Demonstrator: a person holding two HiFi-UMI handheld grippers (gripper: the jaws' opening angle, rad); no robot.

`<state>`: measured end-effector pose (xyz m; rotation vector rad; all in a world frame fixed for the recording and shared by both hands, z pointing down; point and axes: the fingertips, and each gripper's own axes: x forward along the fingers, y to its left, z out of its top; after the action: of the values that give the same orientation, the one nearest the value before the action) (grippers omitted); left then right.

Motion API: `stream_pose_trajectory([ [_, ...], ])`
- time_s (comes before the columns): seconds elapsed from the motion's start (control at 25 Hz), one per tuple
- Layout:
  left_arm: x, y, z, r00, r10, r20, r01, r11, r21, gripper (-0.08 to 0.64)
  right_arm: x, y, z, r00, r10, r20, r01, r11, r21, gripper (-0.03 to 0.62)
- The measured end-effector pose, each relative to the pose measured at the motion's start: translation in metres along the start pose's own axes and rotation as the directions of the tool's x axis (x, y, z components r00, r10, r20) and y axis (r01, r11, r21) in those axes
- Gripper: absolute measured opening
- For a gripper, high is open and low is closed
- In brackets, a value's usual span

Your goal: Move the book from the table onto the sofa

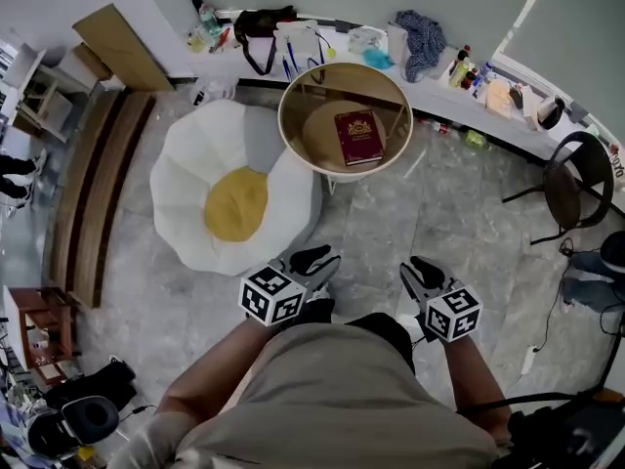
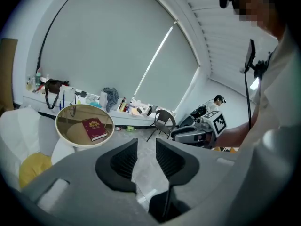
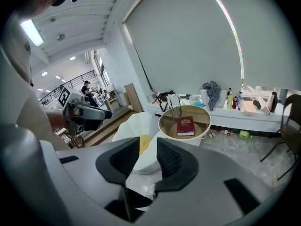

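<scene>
Long white desk (image 1: 430, 96) curving along the wall, thick with clutter. Black bag (image 1: 262, 24) towards its left end, crumpled blue cloth (image 1: 422, 39) further right, bottles (image 1: 465, 69) just beside that. Black chair (image 1: 576, 189) on the floor off its right end. Cardboard sheet (image 1: 122, 47) leaning past its left end.

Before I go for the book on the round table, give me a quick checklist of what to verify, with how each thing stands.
1. Book lying flat on the table, nothing on it: ok.
2. Left gripper open and empty: ok.
3. Right gripper open and empty: ok.
4. Grippers close enough to the book: not ok, both well short of the table.
5. Sofa free of clutter: ok.
6. Book fits between the jaws: cannot tell.
</scene>
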<state>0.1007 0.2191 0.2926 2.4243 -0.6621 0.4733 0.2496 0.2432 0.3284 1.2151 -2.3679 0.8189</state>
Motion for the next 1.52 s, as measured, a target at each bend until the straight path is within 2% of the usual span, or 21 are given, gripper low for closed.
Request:
stream_pose_trajectory([
  [0.16,0.005,0.067,0.011,0.998,-0.032,-0.052,0.029,0.998,-0.055,0.131,0.054,-0.011,0.031,0.999,-0.031,-0.021,0.031,0.999,0.018,0.123],
  [0.32,0.028,0.114,0.018,0.998,-0.019,-0.065,0.012,0.994,-0.104,0.137,0.095,-0.037,0.048,0.997,-0.029,-0.068,0.031,0.999,0.030,0.123],
  [0.52,0.078,0.172,0.023,0.995,0.010,-0.099,-0.028,0.983,-0.183,0.141,0.163,-0.099,0.069,0.994,-0.009,-0.113,0.015,0.998,0.053,0.126],
  [0.72,0.140,0.235,0.030,0.988,0.044,-0.150,-0.083,0.961,-0.264,0.156,0.248,-0.173,0.079,0.980,0.052,-0.190,-0.035,0.995,0.093,0.144],
  [0.96,0.240,0.313,0.028,0.980,0.065,-0.189,-0.130,0.925,-0.358,0.175,0.346,-0.263,0.067,0.953,0.092,-0.287,-0.059,0.991,0.122,0.159],
  [1.16,0.306,0.380,0.005,0.965,0.090,-0.248,-0.188,0.896,-0.403,0.187,0.415,-0.324,0.044,0.936,0.098,-0.338,-0.035,0.982,0.188,0.165],
  [1.36,0.353,0.437,-0.028,0.950,0.097,-0.298,-0.224,0.876,-0.427,0.195,0.465,-0.361,0.015,0.915,0.123,-0.384,-0.029,0.970,0.243,0.175],
  [1.52,0.380,0.474,-0.053,0.941,0.092,-0.324,-0.244,0.851,-0.465,0.207,0.498,-0.378,-0.006,0.898,0.163,-0.408,-0.041,0.956,0.291,0.184],
])
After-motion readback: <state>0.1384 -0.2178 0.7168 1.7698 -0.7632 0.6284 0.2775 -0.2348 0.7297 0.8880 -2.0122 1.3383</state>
